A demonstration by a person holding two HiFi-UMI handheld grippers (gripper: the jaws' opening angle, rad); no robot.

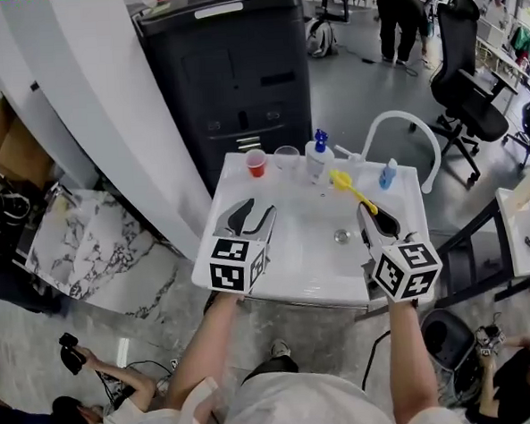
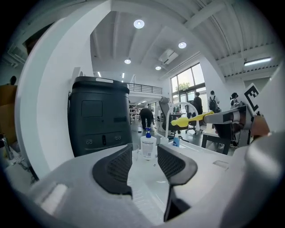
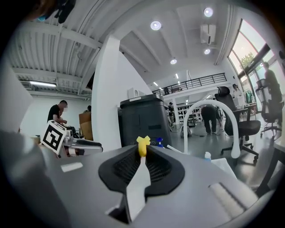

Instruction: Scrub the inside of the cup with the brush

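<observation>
Brush within right claw

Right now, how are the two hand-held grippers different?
The left hand-held gripper has jaws apart and holds nothing; the right hand-held gripper is shut on the yellow brush. The left sits over the sink's left edge, the right nearer the drain. Both carry a marker cube.
</observation>
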